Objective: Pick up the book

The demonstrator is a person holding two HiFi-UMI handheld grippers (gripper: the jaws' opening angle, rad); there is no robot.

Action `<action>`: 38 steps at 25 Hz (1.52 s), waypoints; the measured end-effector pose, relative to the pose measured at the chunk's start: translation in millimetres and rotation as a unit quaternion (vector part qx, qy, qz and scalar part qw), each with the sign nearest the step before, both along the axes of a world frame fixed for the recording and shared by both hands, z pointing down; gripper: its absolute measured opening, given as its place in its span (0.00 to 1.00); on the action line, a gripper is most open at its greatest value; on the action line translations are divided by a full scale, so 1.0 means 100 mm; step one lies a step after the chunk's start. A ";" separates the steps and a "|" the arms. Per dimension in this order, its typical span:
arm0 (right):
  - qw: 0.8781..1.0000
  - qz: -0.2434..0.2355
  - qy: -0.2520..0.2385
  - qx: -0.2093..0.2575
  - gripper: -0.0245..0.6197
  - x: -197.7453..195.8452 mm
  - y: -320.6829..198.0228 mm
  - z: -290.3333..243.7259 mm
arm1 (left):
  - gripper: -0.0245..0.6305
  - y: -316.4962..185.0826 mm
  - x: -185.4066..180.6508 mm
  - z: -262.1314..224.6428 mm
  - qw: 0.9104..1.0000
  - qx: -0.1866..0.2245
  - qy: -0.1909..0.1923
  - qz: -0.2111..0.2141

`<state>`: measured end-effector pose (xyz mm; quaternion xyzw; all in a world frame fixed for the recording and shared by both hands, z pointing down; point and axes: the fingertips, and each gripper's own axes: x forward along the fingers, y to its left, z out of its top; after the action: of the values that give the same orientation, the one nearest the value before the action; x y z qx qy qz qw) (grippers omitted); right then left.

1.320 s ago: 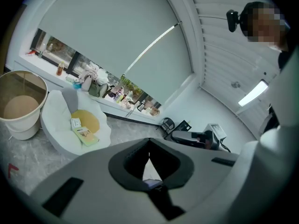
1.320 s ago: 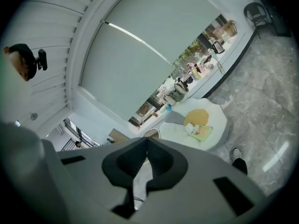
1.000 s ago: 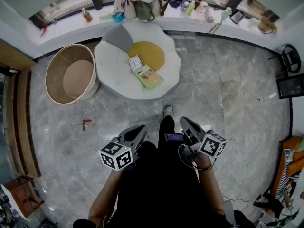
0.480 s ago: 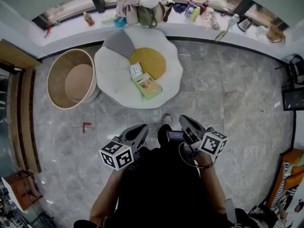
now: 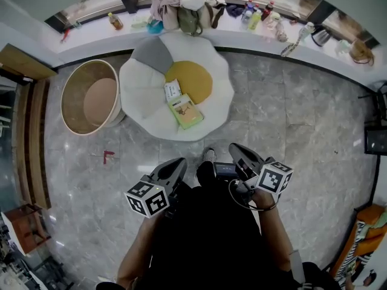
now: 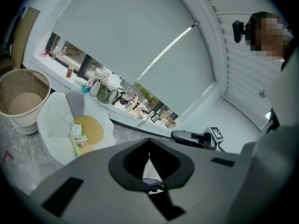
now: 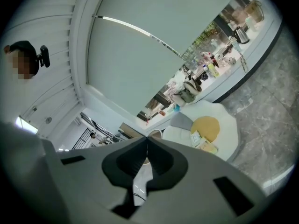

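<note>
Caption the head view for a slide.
Closed, the left gripper and right gripper face a green book on a cushion.

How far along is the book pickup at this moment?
Nothing done yet: the green book lies untouched on the white cushion, beside a smaller white book. In hand: nothing; the left gripper and right gripper are shut, empty, short of the cushion. Left: approach, open, grasp, lift.

No legible text, book [image 5: 185, 111] print too small, bottles [image 5: 259, 16] too blurred
</note>
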<state>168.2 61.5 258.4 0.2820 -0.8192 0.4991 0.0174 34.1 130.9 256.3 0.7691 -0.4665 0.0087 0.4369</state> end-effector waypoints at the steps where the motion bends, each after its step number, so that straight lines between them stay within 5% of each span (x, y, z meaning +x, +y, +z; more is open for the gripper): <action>1: 1.000 -0.004 0.001 -0.001 0.06 0.03 -0.03 0.02 | 0.06 -0.01 0.03 0.03 1.000 -0.004 -0.002 -0.002; 8: 1.000 -0.021 -0.001 -0.023 0.06 0.13 -0.10 0.13 | 0.06 -0.04 0.12 0.12 0.999 -0.030 0.001 -0.016; 18: 0.997 -0.058 0.008 -0.055 0.06 -0.26 -0.13 0.27 | 0.06 -0.04 -0.06 0.22 0.997 -0.056 0.033 -0.037; 38: 0.995 -0.031 0.046 -0.085 0.06 -1.09 -0.31 0.71 | 0.06 -1.08 -0.92 1.22 0.993 -0.093 0.056 0.054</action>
<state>59.5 30.6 329.2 0.2765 -0.7804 0.5528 0.0949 -57.8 22.5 378.1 0.7486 -0.3959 0.0323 0.5308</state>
